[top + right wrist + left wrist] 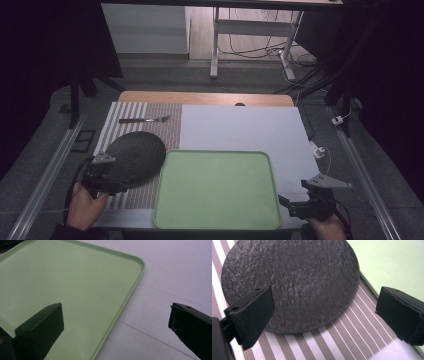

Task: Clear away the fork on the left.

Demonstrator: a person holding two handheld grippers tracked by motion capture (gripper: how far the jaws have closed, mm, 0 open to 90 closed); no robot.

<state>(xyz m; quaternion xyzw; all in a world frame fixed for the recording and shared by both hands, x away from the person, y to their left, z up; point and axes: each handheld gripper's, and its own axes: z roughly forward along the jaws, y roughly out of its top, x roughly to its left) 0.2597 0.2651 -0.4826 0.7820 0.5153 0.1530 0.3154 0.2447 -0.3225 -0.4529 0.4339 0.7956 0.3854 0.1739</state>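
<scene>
- tongs on the left, the left gripper (102, 181), sit at about 8 o'clock on the table, held in the person's left hand (86, 205); in the left gripper view (322, 315) the two black jaws stand wide apart with nothing between them.
- left jaw hangs over the near edge of a dark round mat (289, 282), right jaw over the meeting of striped cloth (352, 332) and green tray (397, 262); whether either touches the surface cannot be told.
- tongs on the right, the right gripper (295, 204), sit at about 4 o'clock, held in the right hand (325, 229); in the right gripper view (115, 327) the jaws are also spread wide and hold nothing.
- its left jaw is over the tray's near corner (75, 290), its right jaw over the white sheet (170, 270) beside the tray.
- round mat (136, 156) lies on the striped cloth (150, 122) at 9 o'clock, its right edge just beside the tray's left rim.
- tray (172, 212) lies at 6 o'clock, between the two grippers, bare inside.
- fork (145, 120) with a dark handle lies at 11 o'clock on the striped cloth, well apart from the mat.
- white sheet (240, 127) covers the table from 12 to 3 o'clock; a strip of wooden table (200, 97) shows at the far edge.
</scene>
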